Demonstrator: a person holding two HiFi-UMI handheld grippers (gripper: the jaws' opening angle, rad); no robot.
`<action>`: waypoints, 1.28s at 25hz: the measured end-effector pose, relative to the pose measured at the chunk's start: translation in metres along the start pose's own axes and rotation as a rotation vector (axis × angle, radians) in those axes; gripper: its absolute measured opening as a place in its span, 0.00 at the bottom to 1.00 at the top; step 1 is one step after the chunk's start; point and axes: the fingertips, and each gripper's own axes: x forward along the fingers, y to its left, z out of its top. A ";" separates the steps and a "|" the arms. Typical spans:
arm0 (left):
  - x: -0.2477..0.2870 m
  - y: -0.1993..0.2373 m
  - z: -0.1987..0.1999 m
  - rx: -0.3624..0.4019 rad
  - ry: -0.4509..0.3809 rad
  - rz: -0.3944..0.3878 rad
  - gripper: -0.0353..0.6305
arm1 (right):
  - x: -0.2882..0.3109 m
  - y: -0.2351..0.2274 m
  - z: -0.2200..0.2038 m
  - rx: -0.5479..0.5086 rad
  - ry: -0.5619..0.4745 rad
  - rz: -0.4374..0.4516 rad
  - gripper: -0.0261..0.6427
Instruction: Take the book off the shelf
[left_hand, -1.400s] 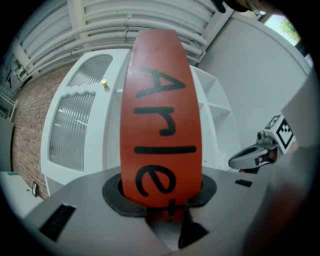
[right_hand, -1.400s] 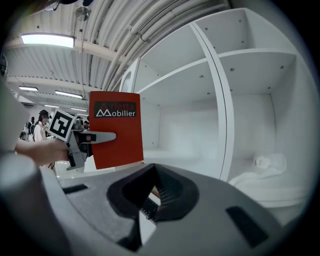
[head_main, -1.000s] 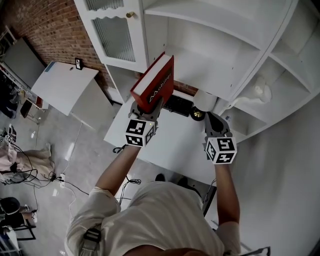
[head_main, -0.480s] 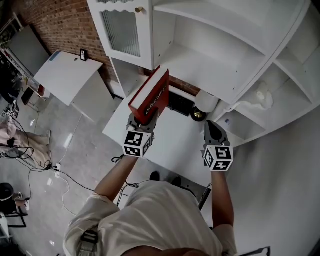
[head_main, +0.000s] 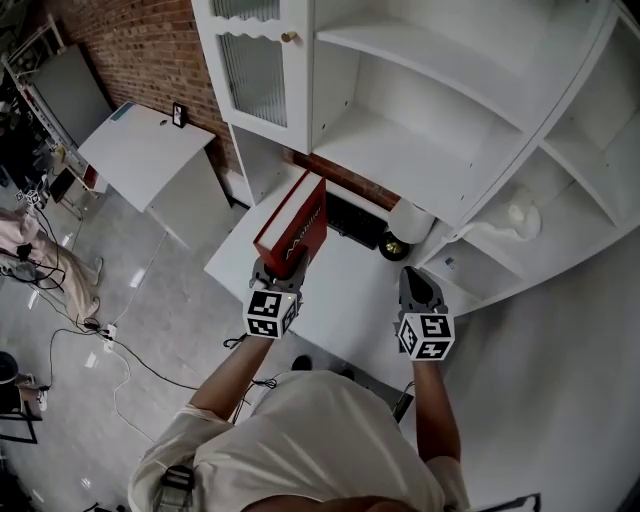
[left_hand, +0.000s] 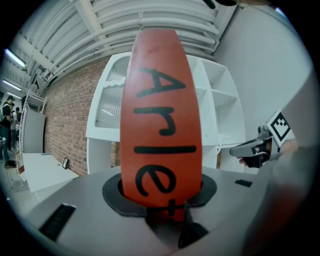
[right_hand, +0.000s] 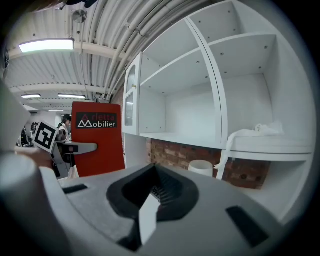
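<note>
1. The left gripper (head_main: 281, 270) has its fingers clamped on the spine edge of the red book (head_main: 296, 220). It holds the book upright above the white desk (head_main: 345, 290), clear of the white shelf unit (head_main: 400, 165).
2. The right gripper (head_main: 413, 282) hovers well to the book's side, its fingers closed together with nothing between them.

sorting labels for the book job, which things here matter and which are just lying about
Job: red book; left gripper, shut on it; white shelf unit.
Lying about: white tub; white cloth; side table.
</note>
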 end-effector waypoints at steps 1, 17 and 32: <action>-0.001 0.001 -0.003 -0.004 0.007 0.009 0.28 | 0.001 0.000 -0.002 0.012 0.002 0.008 0.04; -0.006 0.001 -0.011 -0.013 0.028 0.062 0.28 | 0.006 0.005 0.011 -0.005 -0.038 0.050 0.04; 0.004 -0.010 -0.005 0.001 0.026 0.045 0.28 | 0.003 -0.004 0.021 -0.008 -0.065 0.051 0.04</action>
